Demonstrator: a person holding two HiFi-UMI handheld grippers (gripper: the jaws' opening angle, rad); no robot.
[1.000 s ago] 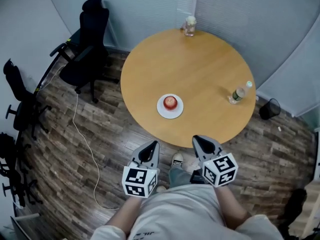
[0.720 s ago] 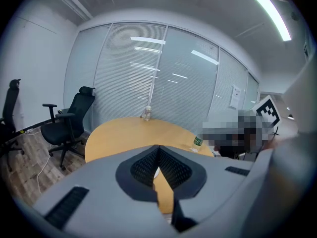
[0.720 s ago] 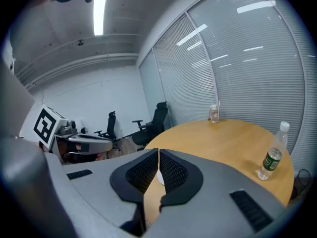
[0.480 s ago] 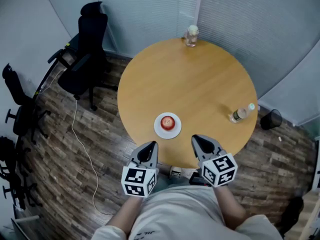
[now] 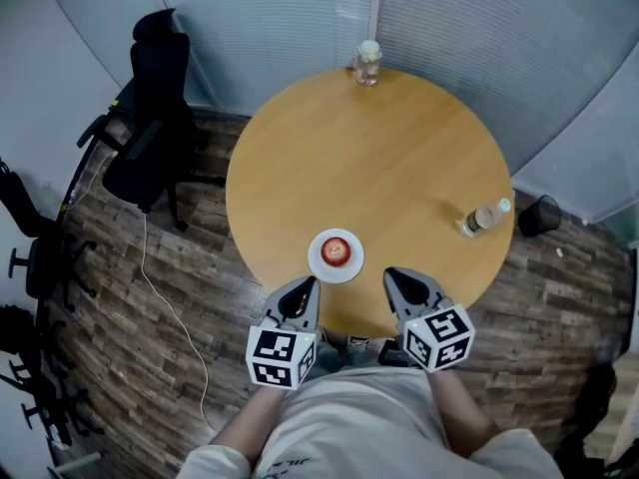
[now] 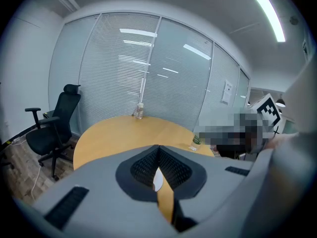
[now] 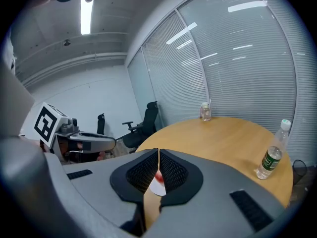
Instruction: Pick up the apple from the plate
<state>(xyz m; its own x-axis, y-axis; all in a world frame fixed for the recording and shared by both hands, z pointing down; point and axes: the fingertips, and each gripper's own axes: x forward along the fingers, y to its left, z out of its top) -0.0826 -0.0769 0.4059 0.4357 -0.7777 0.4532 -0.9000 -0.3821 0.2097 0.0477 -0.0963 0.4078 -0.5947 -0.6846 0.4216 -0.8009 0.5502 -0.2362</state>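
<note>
A red apple (image 5: 337, 252) sits on a small white plate (image 5: 321, 264) near the front edge of a round wooden table (image 5: 399, 168). My left gripper (image 5: 305, 287) hovers just short of the table's edge, left of the plate, its jaws shut with nothing between them. To the plate's right, my right gripper (image 5: 392, 279) is level with the left one and also shut and empty. In the right gripper view a sliver of the apple (image 7: 158, 175) and plate (image 7: 158, 189) shows behind the closed jaws. The left gripper view shows only a bit of the plate (image 6: 156, 181).
A plastic water bottle (image 5: 483, 217) lies at the table's right edge and a glass jar (image 5: 367, 62) stands at the far edge. Black office chairs (image 5: 145, 128) stand to the left on the wood floor, where a white cable (image 5: 165, 317) trails. A black bin (image 5: 542, 215) sits at right.
Both grippers and the person have moved forward to the table; the plate with the apple now lies just ahead of the jaws. The jaws stayed shut.
</note>
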